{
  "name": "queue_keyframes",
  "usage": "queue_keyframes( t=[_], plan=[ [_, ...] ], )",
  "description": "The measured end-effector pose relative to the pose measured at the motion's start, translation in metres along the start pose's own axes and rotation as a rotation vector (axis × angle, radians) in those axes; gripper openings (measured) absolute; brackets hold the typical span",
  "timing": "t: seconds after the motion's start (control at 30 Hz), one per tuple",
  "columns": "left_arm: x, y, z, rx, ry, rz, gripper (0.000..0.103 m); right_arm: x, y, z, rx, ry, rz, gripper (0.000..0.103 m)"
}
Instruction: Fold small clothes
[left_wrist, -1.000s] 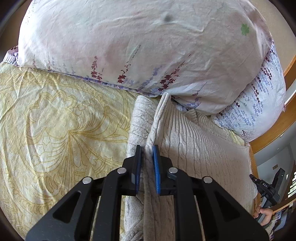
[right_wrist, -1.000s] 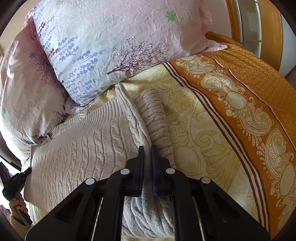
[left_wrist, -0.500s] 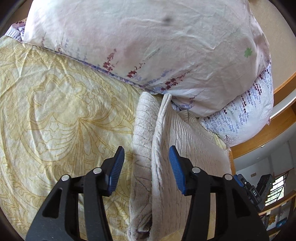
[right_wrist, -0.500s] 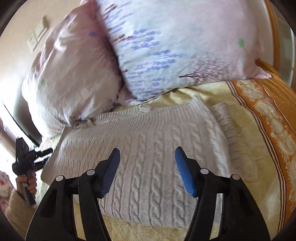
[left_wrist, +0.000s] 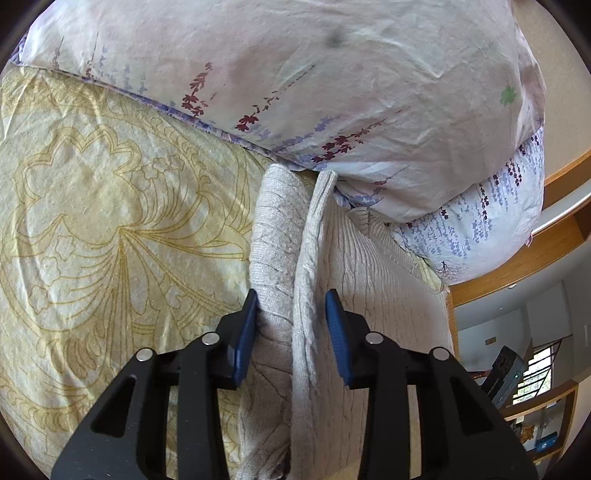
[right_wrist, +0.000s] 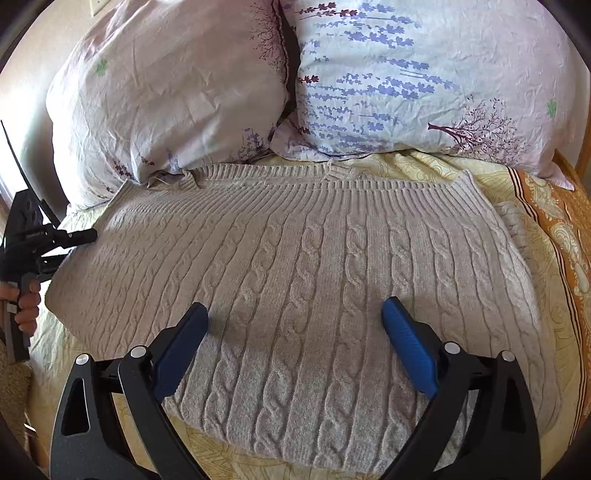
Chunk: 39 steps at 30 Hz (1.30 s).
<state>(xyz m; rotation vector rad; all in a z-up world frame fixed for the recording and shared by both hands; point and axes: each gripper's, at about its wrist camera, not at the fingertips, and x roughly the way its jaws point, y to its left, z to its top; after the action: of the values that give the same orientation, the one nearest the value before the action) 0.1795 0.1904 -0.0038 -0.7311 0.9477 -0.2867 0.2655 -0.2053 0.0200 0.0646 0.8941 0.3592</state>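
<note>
Left wrist: left gripper jaws closing around sweater fold, 12 o'clock. Right gripper jaws opening, released, above sweater. No legible writing.

you see a pale beige cable-knit sweater on a yellow bedspread with golden swirling line motifs, its edge banded orange with cream paisley. the pale pink crinkled pillows carry purple lavender sprigs, maroon trees, green clovers.
</note>
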Motion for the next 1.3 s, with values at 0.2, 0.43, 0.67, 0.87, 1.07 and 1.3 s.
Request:
queue_keyframes(
  t=[0.2,0.43,0.67,0.87,1.07,1.3],
  plan=[
    [0.002,-0.001,0.0,-0.005,-0.008,0.004,0.036,0.012,0.013,-0.005,-0.093,0.02,-0.085,0.102],
    [0.015,-0.022,-0.001,0.051,0.013,0.086,0.026,0.006,0.004,-0.004,-0.064,0.011,-0.05,0.102],
    [0.012,-0.028,-0.005,-0.011,-0.02,0.059,0.019,-0.001,0.001,-0.003,-0.033,-0.006,-0.01,0.102],
    [-0.003,-0.056,-0.006,-0.025,-0.058,-0.042,0.017,-0.014,-0.019,-0.002,0.093,-0.051,0.137,0.102],
    [0.0,-0.088,-0.014,-0.051,-0.075,-0.102,0.015,-0.022,-0.037,-0.002,0.207,-0.063,0.242,0.102],
    [0.012,-0.114,-0.021,-0.127,-0.086,-0.202,0.014,-0.025,-0.052,-0.003,0.291,-0.07,0.322,0.102]
  ],
)
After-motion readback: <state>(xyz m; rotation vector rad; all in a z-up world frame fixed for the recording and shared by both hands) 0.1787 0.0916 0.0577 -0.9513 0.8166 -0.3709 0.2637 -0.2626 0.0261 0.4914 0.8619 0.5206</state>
